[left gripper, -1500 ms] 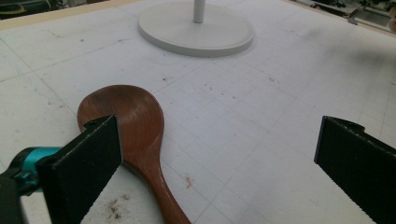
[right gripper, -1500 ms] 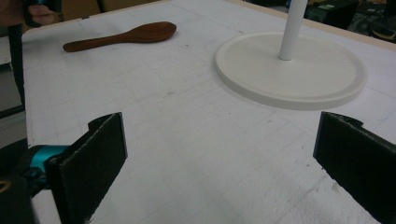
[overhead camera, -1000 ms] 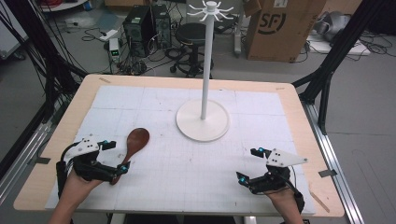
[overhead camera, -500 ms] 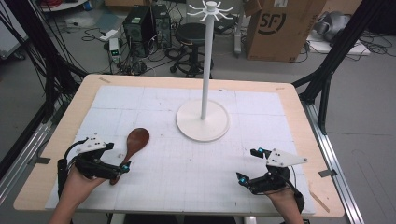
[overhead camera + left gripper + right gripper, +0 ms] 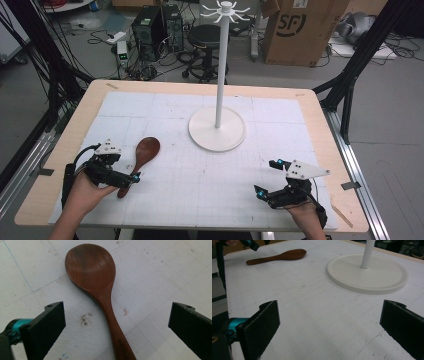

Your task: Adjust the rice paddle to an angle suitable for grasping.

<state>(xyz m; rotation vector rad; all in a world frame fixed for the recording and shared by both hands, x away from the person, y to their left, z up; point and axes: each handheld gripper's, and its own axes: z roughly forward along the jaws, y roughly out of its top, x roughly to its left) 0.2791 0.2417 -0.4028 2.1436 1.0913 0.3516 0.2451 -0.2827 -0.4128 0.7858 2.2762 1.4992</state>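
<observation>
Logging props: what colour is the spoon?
Dark reddish-brown wood; the spoon shows best in the left gripper view.

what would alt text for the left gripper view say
A brown wooden spoon lies on a white gridded mat, bowl pointing away and handle running toward the camera between the wide-open black jaws of the left tongs. Neither jaw touches the spoon, and small dark specks mark the mat beside the handle.
</observation>
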